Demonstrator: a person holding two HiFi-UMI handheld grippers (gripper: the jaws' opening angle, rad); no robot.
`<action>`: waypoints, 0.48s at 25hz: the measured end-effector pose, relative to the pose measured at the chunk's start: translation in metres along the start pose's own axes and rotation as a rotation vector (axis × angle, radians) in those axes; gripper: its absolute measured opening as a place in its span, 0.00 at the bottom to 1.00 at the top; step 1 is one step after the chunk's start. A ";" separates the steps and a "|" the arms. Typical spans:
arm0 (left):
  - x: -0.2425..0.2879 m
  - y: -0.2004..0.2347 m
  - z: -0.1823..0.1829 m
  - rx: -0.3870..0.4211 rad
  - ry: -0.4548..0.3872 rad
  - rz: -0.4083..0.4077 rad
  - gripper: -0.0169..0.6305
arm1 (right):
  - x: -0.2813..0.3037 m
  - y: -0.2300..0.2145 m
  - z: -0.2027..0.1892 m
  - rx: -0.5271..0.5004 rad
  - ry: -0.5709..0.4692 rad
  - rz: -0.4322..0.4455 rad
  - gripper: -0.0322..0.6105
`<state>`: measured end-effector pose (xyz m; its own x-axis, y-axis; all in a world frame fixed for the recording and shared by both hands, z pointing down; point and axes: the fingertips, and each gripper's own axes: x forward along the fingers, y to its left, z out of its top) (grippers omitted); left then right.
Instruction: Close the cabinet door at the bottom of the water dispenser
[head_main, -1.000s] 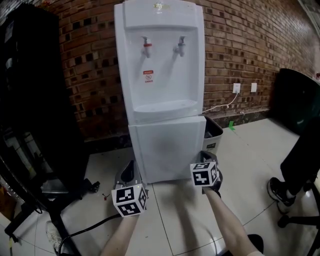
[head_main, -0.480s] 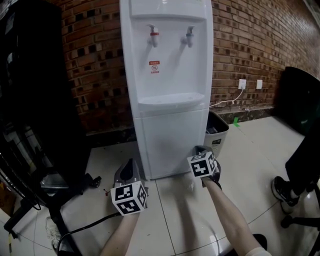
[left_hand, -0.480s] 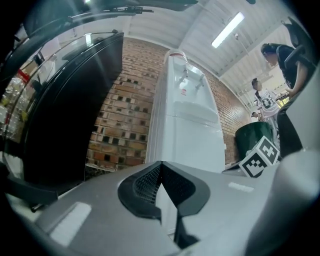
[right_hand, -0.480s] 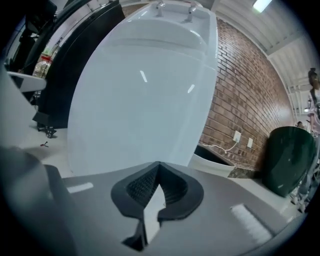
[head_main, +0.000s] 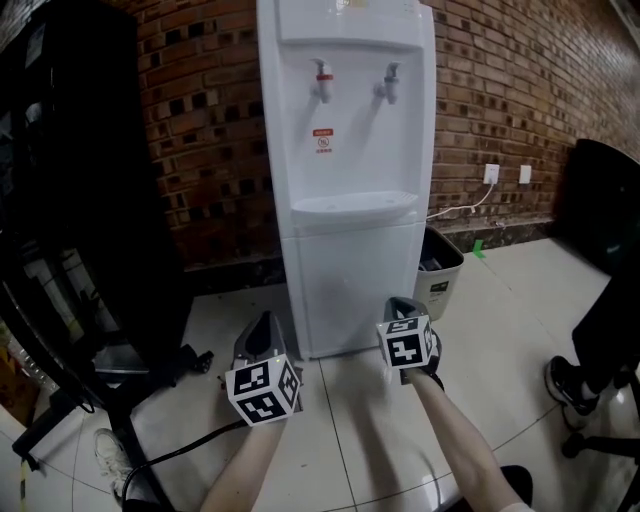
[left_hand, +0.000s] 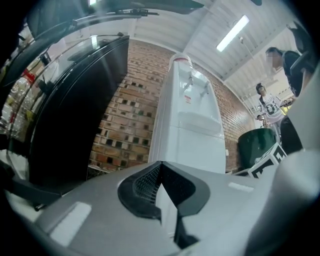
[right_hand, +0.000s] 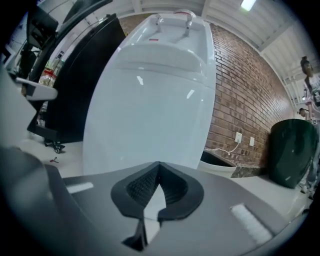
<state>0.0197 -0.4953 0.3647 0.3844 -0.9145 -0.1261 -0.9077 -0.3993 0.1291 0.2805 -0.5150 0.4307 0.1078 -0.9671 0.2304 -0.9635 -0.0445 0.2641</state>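
White cabinet door (head_main: 350, 285) of the white water dispenser (head_main: 345, 150), at the pale tiled floor's (head_main: 520, 300) wall edge, looks flush. Fingers of left gripper (head_main: 262, 326) and right gripper (head_main: 398, 303) sit pinched together, empty; a hard shove may skid off or rock it.

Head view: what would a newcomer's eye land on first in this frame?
The tall white water dispenser dominates the centre, standing against a red brick wall. Its bottom cabinet door looks flush shut. In front of it, low in the frame, the left gripper and right gripper point toward its base, each with its jaws together on nothing.
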 end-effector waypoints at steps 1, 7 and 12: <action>-0.004 0.000 0.006 -0.018 -0.008 0.005 0.04 | -0.009 0.001 0.007 -0.003 -0.016 0.010 0.05; -0.036 0.000 0.033 -0.108 -0.030 0.057 0.04 | -0.077 -0.006 0.055 -0.039 -0.083 0.033 0.05; -0.077 -0.037 0.075 -0.089 -0.007 -0.038 0.04 | -0.152 -0.004 0.087 0.050 -0.175 0.071 0.05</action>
<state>0.0111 -0.4057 0.2956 0.4164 -0.8984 -0.1397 -0.8739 -0.4378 0.2111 0.2465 -0.3895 0.3134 -0.0011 -0.9968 0.0795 -0.9786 0.0174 0.2049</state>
